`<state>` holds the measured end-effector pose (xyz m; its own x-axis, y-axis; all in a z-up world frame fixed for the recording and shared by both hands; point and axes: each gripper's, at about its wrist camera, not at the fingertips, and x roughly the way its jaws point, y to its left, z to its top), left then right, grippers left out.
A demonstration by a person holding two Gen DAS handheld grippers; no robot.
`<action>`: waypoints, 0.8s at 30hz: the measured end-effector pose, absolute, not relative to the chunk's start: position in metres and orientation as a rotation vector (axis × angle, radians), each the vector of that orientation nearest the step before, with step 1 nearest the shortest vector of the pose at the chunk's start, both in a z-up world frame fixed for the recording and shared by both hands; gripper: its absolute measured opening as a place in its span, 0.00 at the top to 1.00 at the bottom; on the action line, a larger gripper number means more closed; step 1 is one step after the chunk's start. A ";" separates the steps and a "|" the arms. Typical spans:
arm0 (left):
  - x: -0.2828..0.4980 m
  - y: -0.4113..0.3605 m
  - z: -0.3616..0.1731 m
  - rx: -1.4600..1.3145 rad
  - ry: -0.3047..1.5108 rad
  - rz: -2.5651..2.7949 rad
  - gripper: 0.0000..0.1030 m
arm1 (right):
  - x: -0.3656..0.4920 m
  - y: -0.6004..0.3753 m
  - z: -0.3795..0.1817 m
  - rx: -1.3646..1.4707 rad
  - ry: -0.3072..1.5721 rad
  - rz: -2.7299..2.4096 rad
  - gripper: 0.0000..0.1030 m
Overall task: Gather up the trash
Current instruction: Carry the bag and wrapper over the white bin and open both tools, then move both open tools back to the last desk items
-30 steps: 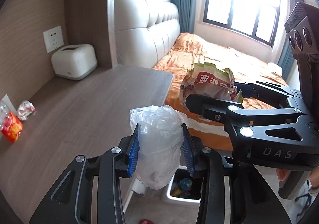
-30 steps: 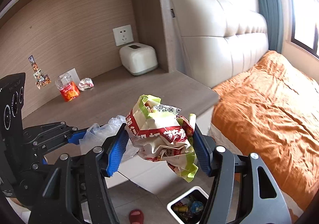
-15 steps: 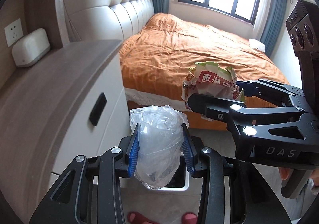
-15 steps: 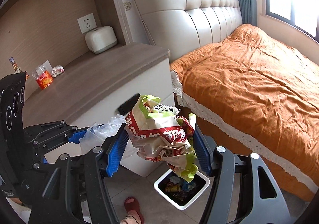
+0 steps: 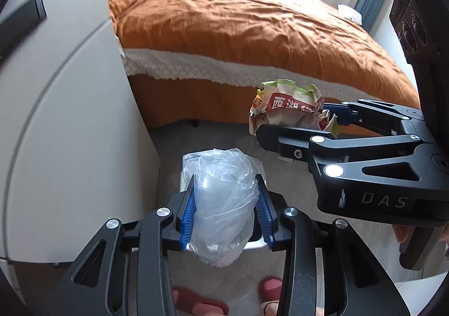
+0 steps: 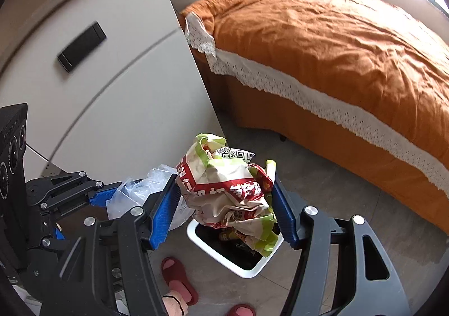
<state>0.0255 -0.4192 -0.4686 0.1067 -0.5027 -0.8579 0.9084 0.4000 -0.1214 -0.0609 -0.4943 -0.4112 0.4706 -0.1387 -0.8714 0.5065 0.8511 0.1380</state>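
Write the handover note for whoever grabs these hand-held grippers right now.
Left hand-held gripper: shut on the crumpled clear plastic bag.
Right hand-held gripper: shut on the crumpled paper food wrapper.
Both loads hang above the white trash bin on the floor between the cabinet and the bed; the bin already holds some trash.
Done: both pieces picked up and carried to the bin.
Left: open each gripper so its load drops into the bin.
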 end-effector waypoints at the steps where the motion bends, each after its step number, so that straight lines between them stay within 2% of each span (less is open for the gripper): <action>1: 0.028 -0.422 -0.488 0.512 1.003 -1.110 0.63 | -0.062 -0.496 -0.427 0.415 1.023 -0.411 0.38; 4: 0.034 -0.426 -0.537 0.531 1.036 -1.129 0.63 | -0.063 -0.498 -0.479 0.434 1.066 -0.417 0.38; 6: 0.036 -0.430 -0.562 0.538 1.059 -1.139 0.54 | -0.063 -0.499 -0.512 0.448 1.096 -0.410 0.32; 7: 0.039 -0.431 -0.577 0.536 1.082 -1.146 0.31 | -0.062 -0.499 -0.523 0.449 1.109 -0.407 0.27; 8: 0.042 -0.431 -0.585 0.530 1.094 -1.150 0.05 | -0.062 -0.500 -0.536 0.449 1.120 -0.412 0.12; 9: 0.044 -0.431 -0.595 0.528 1.100 -1.146 0.04 | -0.063 -0.501 -0.546 0.449 1.123 -0.422 0.04; 15: 0.052 -0.428 -0.621 0.529 1.134 -1.120 0.05 | -0.063 -0.507 -0.580 0.460 1.167 -0.445 0.04; 24: 0.050 -0.424 -0.585 0.530 1.100 -1.109 0.05 | -0.054 -0.505 -0.547 0.433 1.155 -0.442 0.04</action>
